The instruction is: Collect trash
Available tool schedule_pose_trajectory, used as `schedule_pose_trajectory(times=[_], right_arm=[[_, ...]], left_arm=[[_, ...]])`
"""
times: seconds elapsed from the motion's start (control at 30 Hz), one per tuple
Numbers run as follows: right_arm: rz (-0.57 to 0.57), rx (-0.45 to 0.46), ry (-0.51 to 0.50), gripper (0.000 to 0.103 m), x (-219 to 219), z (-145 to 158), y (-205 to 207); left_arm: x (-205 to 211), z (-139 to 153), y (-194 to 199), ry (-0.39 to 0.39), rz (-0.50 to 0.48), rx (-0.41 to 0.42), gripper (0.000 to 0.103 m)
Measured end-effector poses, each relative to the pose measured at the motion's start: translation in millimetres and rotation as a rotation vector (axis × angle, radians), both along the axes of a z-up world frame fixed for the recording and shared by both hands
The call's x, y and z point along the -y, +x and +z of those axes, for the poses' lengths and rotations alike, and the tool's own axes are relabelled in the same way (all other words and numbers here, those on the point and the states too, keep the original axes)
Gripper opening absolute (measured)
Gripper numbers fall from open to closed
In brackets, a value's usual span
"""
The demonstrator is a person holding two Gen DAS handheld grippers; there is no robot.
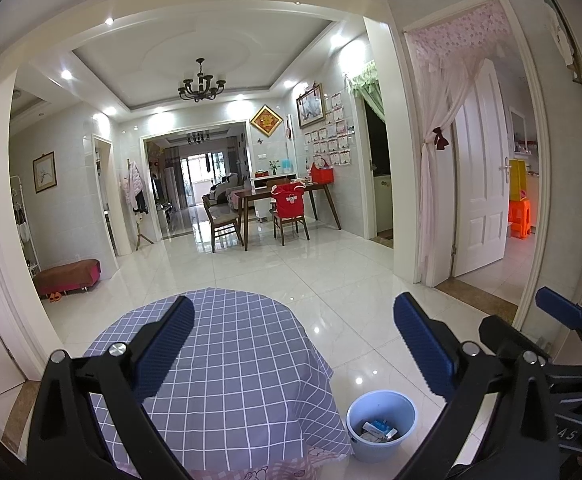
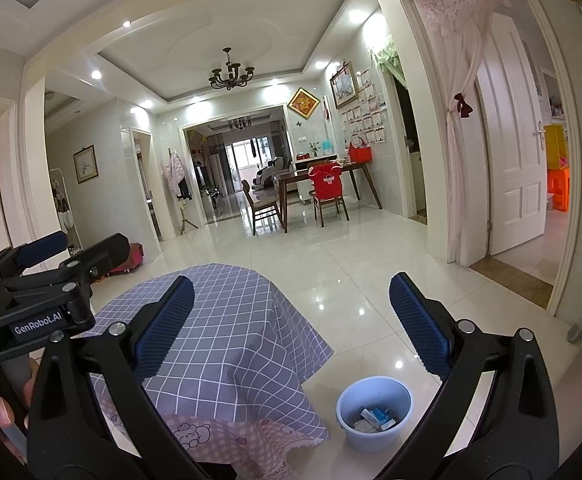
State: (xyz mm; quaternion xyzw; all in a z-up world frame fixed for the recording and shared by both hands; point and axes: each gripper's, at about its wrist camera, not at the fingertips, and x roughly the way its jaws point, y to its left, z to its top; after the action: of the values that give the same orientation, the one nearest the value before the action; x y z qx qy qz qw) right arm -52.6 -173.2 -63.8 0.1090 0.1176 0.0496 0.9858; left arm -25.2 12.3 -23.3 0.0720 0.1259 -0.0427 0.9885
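A pale blue trash bin [image 1: 381,426] stands on the floor to the right of a round table; it also shows in the right wrist view [image 2: 375,412]. Several pieces of trash [image 1: 379,429], white and blue packets, lie inside it [image 2: 377,418]. My left gripper [image 1: 293,344] is open and empty, held high above the table. My right gripper [image 2: 291,326] is open and empty too. The right gripper shows at the right edge of the left wrist view [image 1: 559,312]; the left gripper shows at the left of the right wrist view [image 2: 51,272].
The round table [image 1: 235,360] wears a purple checked cloth over a pink one [image 2: 227,436]. White tiled floor [image 1: 331,272] stretches ahead to a dining table with chairs [image 1: 287,200]. A doorway with a curtain and white door [image 1: 479,184] is at the right. A low red bench [image 1: 67,276] is at the left.
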Motion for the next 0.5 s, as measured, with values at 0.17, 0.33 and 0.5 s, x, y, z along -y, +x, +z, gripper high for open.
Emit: schedule_pose_trajectory(times=[0.17, 0.33, 0.5], right_arm=[[0.002, -0.001, 0.0, 0.096, -1.6, -0.3, -0.1], [0.005, -0.003, 0.0, 0.096, -3.8, -2.6, -0.7], [0.009, -0.006, 0.003, 0.096, -7.0, -8.7, -0.4]], left_arm=[[-0.5, 0.5, 0.2, 0.0, -0.001, -0.001, 0.098], [-1.0, -0.5, 0.4, 0.001, -0.001, -0.003, 0.098], [-1.8, -5.4, 1.6, 0.004, -0.006, -0.007, 0.098]])
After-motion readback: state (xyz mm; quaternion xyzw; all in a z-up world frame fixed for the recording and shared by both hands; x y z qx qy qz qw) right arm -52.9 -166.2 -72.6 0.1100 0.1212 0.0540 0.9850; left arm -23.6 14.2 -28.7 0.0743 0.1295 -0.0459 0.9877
